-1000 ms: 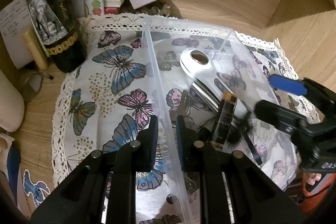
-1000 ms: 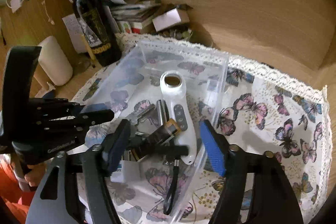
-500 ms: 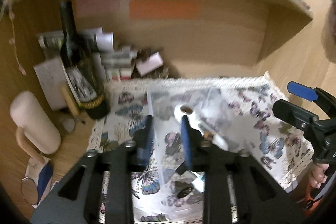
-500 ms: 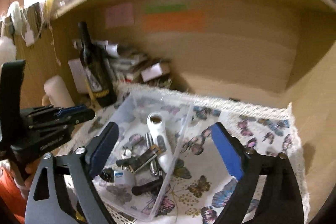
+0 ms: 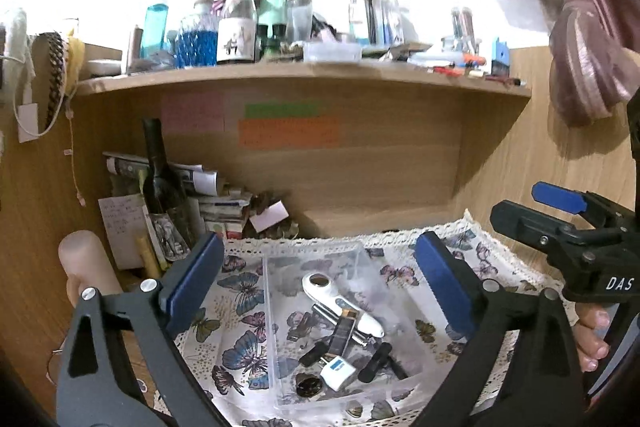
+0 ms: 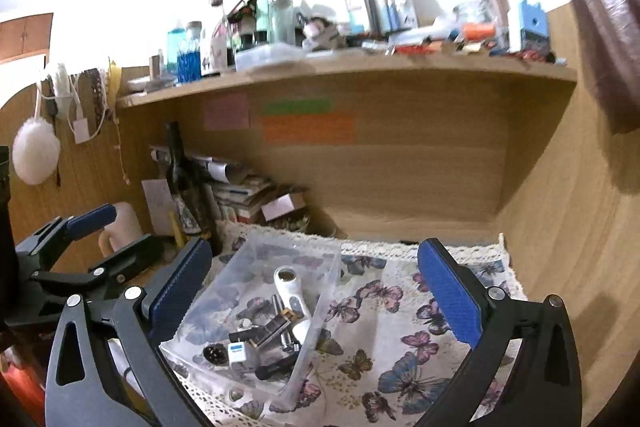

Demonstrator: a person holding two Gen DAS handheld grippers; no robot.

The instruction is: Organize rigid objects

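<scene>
A wooden alcove frames everything: a back panel carrying pink, green and orange notes (image 5: 288, 133), side walls close on both flanks, and an upper shelf (image 5: 304, 79) crowded with bottles and jars. Below lies the worktop (image 6: 568, 267), largely covered by a lace-edged butterfly cloth (image 6: 400, 327). The cloth shows bare patterned stretches to the right of the bin in the right wrist view.

The left hand-held gripper (image 5: 316, 281) hangs raised above the near edge of the cloth, pointing toward the back panel, its blue pads spread wide with nothing between them. The right hand-held gripper (image 6: 316, 291) is held in a similar raised pose, likewise spread wide and empty; in the left wrist view it sits at the right edge with fingers of the person's hand (image 5: 596, 339) wrapped on its handle.

A clear plastic bin (image 5: 276, 307) rests on the cloth, its left long wall just inside the left gripper's span. Inside are a white handled device (image 5: 340, 303), a white-and-blue plug adapter (image 5: 338, 371), and several dark small pieces jumbled together near its front.

At the alcove's back left corner stand a dark wine bottle (image 5: 160, 187), stacked papers and boxes (image 5: 224, 207), and a pale cylinder (image 5: 82, 263) beside the cloth's edge.
</scene>
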